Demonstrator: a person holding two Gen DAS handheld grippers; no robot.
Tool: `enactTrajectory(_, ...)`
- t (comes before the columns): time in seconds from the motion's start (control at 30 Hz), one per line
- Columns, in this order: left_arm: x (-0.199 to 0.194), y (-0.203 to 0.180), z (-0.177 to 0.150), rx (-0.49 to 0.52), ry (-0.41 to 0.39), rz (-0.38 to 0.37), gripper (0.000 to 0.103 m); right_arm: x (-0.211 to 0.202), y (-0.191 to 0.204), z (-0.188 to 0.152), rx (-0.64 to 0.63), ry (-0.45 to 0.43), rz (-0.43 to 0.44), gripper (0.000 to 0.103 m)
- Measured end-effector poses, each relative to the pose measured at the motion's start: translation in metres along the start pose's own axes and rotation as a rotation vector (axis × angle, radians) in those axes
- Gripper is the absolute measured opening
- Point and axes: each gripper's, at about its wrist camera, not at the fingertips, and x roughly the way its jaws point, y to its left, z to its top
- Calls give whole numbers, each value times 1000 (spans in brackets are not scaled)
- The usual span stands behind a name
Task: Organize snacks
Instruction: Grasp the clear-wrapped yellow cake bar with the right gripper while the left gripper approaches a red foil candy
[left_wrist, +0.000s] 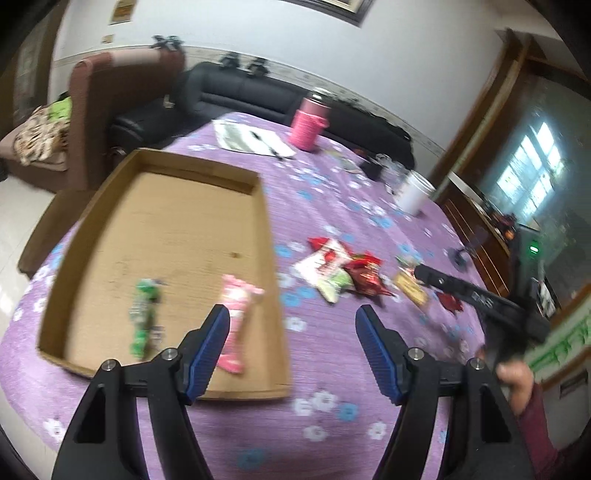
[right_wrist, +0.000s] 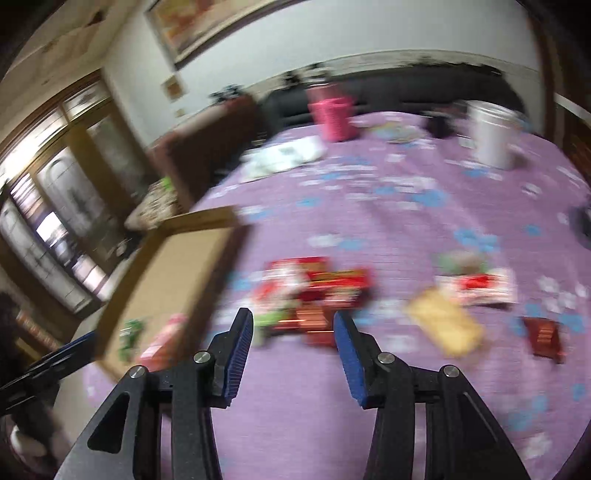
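A shallow cardboard tray (left_wrist: 92, 221) lies on the purple flowered tablecloth (left_wrist: 332, 362). In it lie a green snack packet (left_wrist: 144, 317) and a pink snack packet (left_wrist: 236, 314). A heap of red and white snack packets (left_wrist: 340, 269) lies right of the tray, with a yellow packet (left_wrist: 410, 286) and a small red one (left_wrist: 448, 301) further right. My left gripper (left_wrist: 291, 325) is open and empty, above the tray's right edge. My right gripper (right_wrist: 293, 332) is open and empty, just short of the heap (right_wrist: 314, 291). The tray also shows in the right wrist view (right_wrist: 166, 273), which is blurred.
A pink jug (left_wrist: 308, 122), papers with a pen (left_wrist: 251, 138) and a white tub (left_wrist: 413, 194) stand at the far side of the table. Sofas and an armchair stand behind. The right gripper's body (left_wrist: 480, 295) reaches in from the right.
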Motion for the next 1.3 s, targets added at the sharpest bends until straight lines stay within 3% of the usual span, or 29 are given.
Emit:
enactTrajectory(0.13, 28, -27, 2, 21, 58, -65, 71, -3, -58, 4, 64, 10, -89, 51)
enactTrajectory(0.27, 58, -49, 9, 22, 106, -94, 71, 8, -92, 4, 109, 47, -103, 51)
enactTrajectory(0.43, 95, -73, 21, 51, 144, -91, 70, 24, -99, 1, 68, 66, -100, 52)
enactTrajectory(0.5, 114, -80, 28, 42, 160, -111, 70, 27, -99, -2, 51, 62, -89, 61)
enactTrajectory(0.6, 140, -89, 34, 53, 179, -93, 70, 34, -96, -4, 24, 57, -96, 65)
enactTrajectory(0.87, 189, -120, 24, 267, 212, 16, 70, 42, -85, -7, -34, 64, -138, 65)
enactTrajectory(1.0, 193, -131, 14, 363, 201, 56, 69, 41, -85, -9, -43, 64, -155, 50)
enactTrajectory(1.03, 194, -133, 12, 382, 197, 66, 63, 40, -85, -9, -41, 64, -150, 49)
enactTrajectory(1.07, 194, -135, 10, 398, 198, 75, 44, 40, -85, -9, -38, 64, -145, 43)
enactTrajectory(1.1, 195, -136, 9, 409, 204, 78, 44, 39, -85, -9, -33, 64, -138, 35)
enactTrajectory(1.3, 181, -138, 6, 401, 174, 51, 43, 32, -86, -9, -8, 55, -105, 12)
